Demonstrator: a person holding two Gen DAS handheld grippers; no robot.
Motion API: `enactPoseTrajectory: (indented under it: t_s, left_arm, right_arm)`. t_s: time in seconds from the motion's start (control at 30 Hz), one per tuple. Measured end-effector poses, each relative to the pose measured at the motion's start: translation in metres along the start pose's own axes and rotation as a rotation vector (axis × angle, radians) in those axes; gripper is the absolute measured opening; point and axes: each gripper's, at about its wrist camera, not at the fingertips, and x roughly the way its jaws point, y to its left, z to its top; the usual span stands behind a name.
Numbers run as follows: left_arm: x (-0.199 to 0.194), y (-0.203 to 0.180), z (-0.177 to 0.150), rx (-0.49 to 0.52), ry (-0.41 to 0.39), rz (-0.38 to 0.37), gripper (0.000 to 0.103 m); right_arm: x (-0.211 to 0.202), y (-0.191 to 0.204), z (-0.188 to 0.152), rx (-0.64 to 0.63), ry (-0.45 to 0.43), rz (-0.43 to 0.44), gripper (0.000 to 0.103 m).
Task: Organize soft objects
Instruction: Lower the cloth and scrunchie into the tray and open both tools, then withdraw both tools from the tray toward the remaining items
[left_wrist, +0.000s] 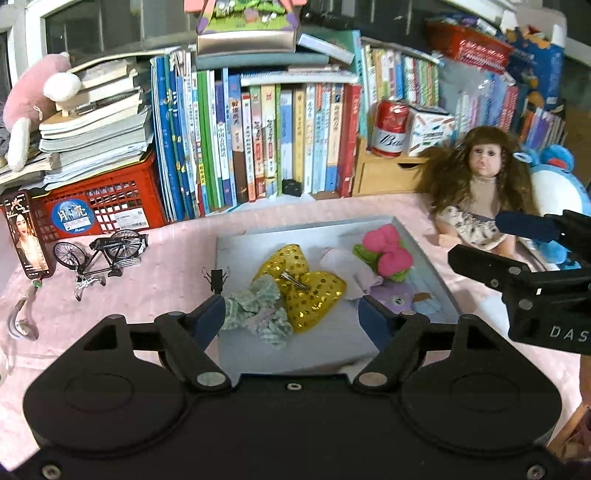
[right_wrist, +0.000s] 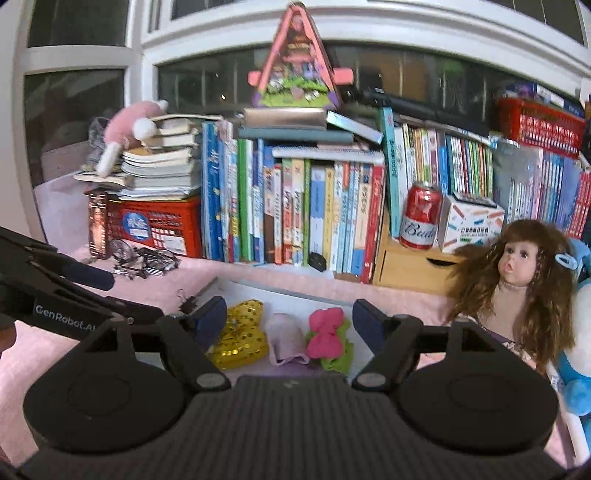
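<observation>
Sequined gold bow (left_wrist: 301, 286), crumpled beside scrunchie (left_wrist: 258, 314)

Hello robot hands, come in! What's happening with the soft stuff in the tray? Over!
Left gripper and right gripper open, fingers empty. Yellow bow, pink bow, striped cloth lying in grey tray. Nothing blocking.

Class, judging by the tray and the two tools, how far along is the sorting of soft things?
Done: gold bow, striped cloth, pink bow and pale cloth lie in the tray. In hand: nothing; left tool and right tool are open and empty. Left: perhaps the doll beside it.
</observation>
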Motion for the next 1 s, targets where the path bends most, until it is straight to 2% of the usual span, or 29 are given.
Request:
enactPoseTrajectory:
  t_s: [0.23,0.5,0.7,0.83,1.0]
  left_arm:
    - [-0.034,0.001,-0.034,-0.005,-0.110,-0.002,0.080]
    - [-0.060,0.015,-0.073,-0.005,-0.211,0.013,0.080]
    - [-0.079,0.033,-0.096,0.063,-0.282,0.105,0.080]
    - [-0.087,0.052,-0.109,0.040,-0.294,0.155,0.080]
    - [-0.085,0.084,-0.130,-0.030,-0.258,0.198,0.080]
  right_arm:
    - [-0.037,0.019,-0.018,-0.011,-0.083,0.026,0.085]
    - [-0.061,0.040,-0.043,-0.060,-0.123,0.041,0.085]
    - [-0.072,0.056,-0.058,-0.137,-0.143,0.040,0.085]
    - [-0.076,0.068,-0.069,-0.207,-0.144,0.041,0.085]
    - [-0.076,0.087,-0.088,-0.324,-0.118,0.075,0.085]
